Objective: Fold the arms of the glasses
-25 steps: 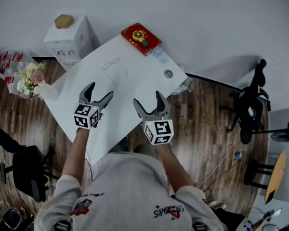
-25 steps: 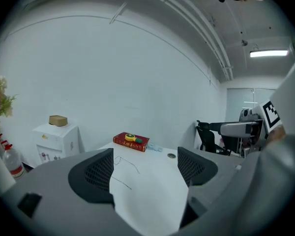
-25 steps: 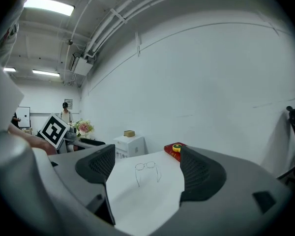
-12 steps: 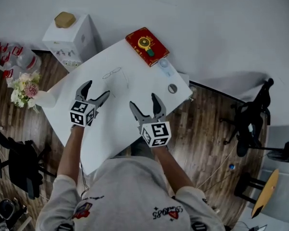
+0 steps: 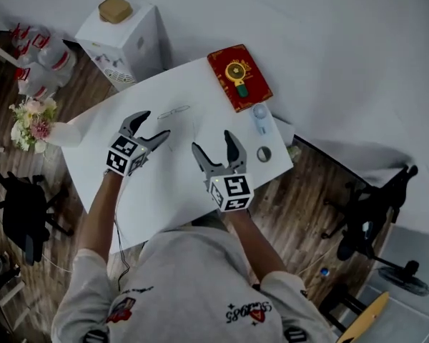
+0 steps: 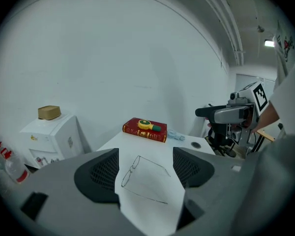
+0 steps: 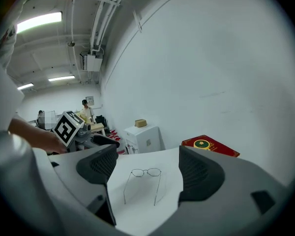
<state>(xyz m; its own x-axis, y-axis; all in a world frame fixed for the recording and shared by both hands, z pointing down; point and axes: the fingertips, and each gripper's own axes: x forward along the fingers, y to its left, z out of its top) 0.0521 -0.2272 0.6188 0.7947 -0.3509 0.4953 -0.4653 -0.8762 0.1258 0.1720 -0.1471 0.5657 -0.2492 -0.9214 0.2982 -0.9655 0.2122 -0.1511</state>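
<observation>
Thin wire-framed glasses [image 5: 176, 111] lie on the white table [image 5: 164, 191] with both arms spread open. In the left gripper view the glasses [image 6: 140, 176] lie ahead, seen through the gap of the jaws. The right gripper view shows the glasses [image 7: 145, 173] with their arms pointing toward me. My left gripper [image 5: 150, 126] hovers just short of them at their left; its jaws are closing with nothing between them. My right gripper [image 5: 214, 143] is open and empty, a little to the right of the glasses. Neither gripper touches the frame.
A red book [image 5: 239, 77] with a yellow-green item on top lies at the table's far corner. Beside it are a clear bottle [image 5: 260, 116] and a small round cap [image 5: 264, 153]. A white cabinet [image 5: 125, 34], flowers [image 5: 32, 123] and chairs [image 5: 25, 213] stand around the table.
Both grippers have moved forward over the table and now sit close to the glasses. The head view has shifted, so the table sits more to the middle.
</observation>
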